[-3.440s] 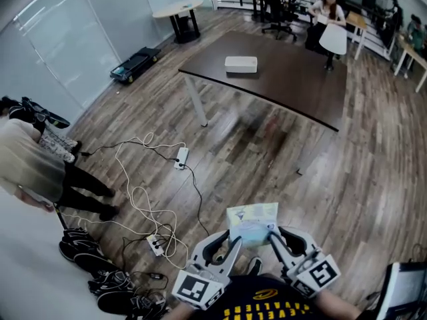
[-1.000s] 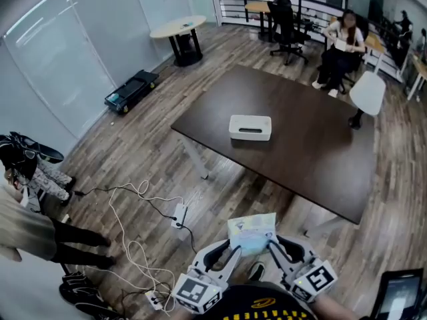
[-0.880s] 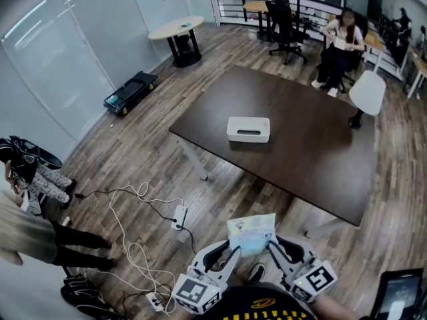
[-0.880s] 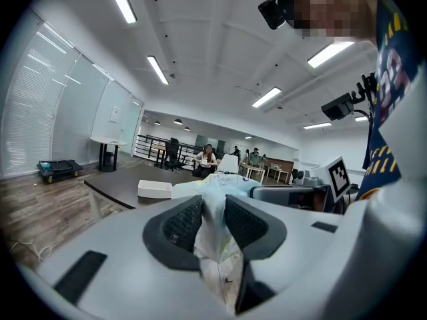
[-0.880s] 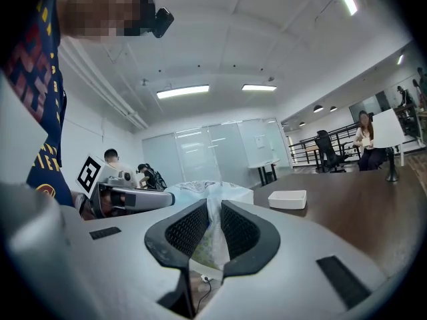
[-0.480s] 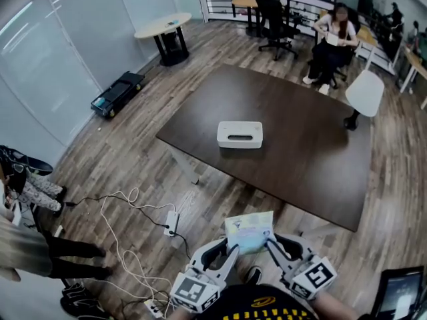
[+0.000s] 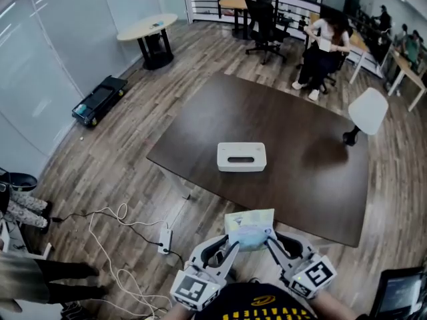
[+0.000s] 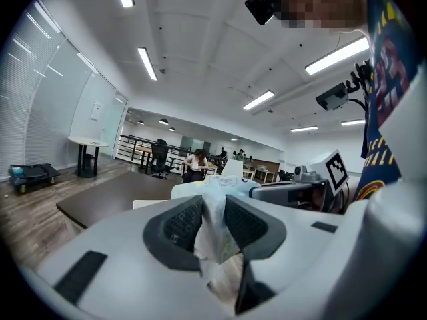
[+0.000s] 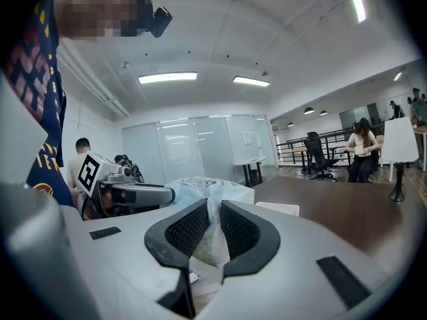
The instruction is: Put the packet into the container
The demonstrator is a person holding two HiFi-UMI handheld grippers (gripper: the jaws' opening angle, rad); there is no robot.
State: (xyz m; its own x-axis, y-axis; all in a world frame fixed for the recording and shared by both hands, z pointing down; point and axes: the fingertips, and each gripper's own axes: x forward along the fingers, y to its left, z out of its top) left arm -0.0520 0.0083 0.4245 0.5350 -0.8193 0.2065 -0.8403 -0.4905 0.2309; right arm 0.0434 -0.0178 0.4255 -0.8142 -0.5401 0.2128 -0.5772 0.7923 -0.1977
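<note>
Wood-plank floor fills the near ground. Just above it the left gripper (image 7: 230,247) and the right gripper (image 7: 270,243) each pinch one side of the packet (image 7: 250,227), jaws closed on its crinkled wrap. Beyond them the dark table (image 7: 313,179) carries the white container (image 7: 241,157), slot upward and well apart from the packet. Both grips should stay even while the packet is carried over the near table edge, then squared to the slot before lowering. Against a second ago, table and container sit nearer and more central, and the hold looks unchanged.
</note>
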